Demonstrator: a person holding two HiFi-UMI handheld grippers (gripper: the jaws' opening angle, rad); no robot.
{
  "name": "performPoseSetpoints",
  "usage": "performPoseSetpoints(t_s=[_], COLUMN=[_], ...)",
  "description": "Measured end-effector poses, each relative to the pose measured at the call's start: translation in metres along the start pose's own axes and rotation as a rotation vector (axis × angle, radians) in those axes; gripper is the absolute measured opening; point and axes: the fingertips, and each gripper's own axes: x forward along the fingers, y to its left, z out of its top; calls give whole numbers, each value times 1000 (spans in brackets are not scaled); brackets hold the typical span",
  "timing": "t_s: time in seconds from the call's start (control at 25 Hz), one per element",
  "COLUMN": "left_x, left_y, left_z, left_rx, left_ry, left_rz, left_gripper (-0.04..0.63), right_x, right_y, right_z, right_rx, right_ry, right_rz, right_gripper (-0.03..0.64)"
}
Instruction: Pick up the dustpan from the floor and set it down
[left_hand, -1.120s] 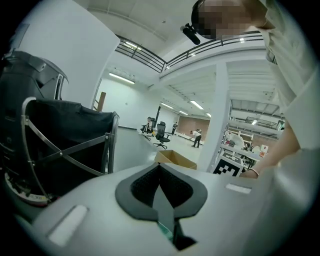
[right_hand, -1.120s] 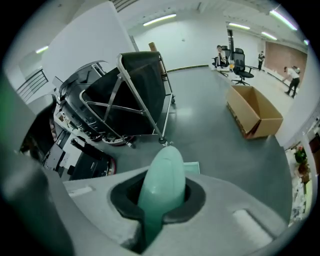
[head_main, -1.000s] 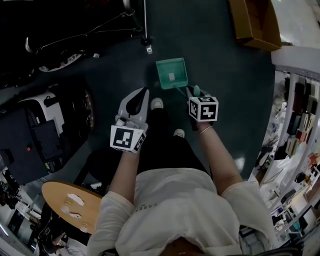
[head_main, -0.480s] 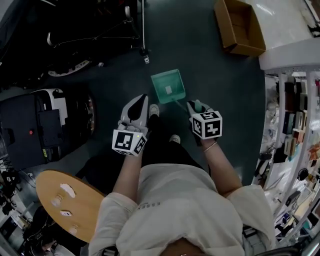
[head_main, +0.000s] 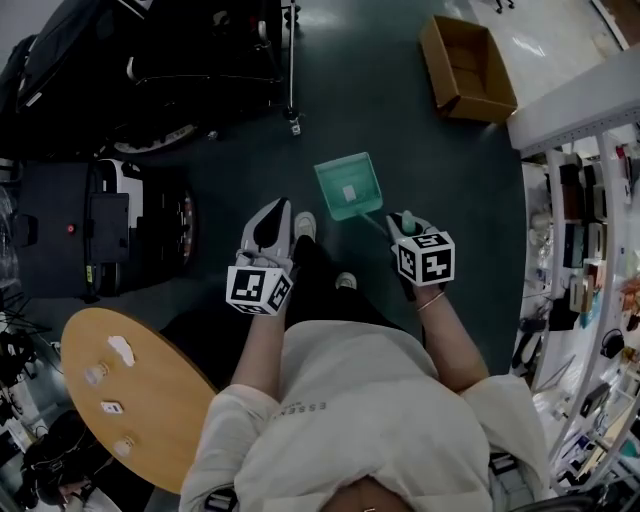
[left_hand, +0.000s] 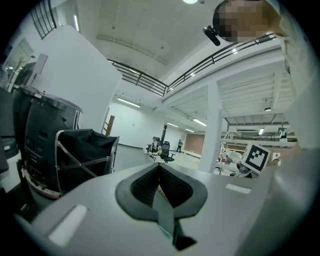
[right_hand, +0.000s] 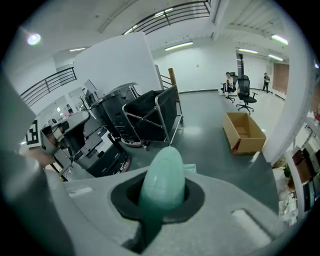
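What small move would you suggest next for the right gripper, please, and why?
Probably lower the right gripper gently toward the bare floor ahead: its jaws are shut on the handle of the green dustpan, the pan appears lifted beyond the person's shoes, and setting it down is not yet done.

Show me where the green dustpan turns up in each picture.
Head view: dustpan at centre, its handle in the right gripper.
Left gripper view: not in it.
Right gripper view: only its handle, low centre, clamped between the jaws.
Shared landmark: black cart, upper left there, left or centre in the others.
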Motion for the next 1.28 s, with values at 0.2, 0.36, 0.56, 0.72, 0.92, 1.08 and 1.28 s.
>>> performPoseSetpoints(t_s=[0.2,0.36,0.56,0.72,0.92,1.08,1.28], left_x=[-16,-18,-13,-2,26,64,111], left_y=[-21,-25,-22,0,35,69,112], left_z=[5,4,2,-10,-18,-25,-24], left_rx=[18,18,12,-10,-30,-39,-31], left_ry=[-16,-11,2,38,73,109,116], left_rz=[-4,-11,-13,-5,-1,-19,-30], left_gripper=[8,8,8,8,8,8,8], right_x=[-24,-30,-19,7,50,94,147], right_y=[-5,-9,-12,-15,-19,-27,-38], right_z=[-21,-30,-33,-28,-14,13,48], right_rx=[-7,14,13,26,48,72,94], right_ry=[-7,1,27,59,109,130,137], right_rz=[-5,-12,-15,-22,-27,-40,-55], right_gripper=[0,0,0,0,0,2,2])
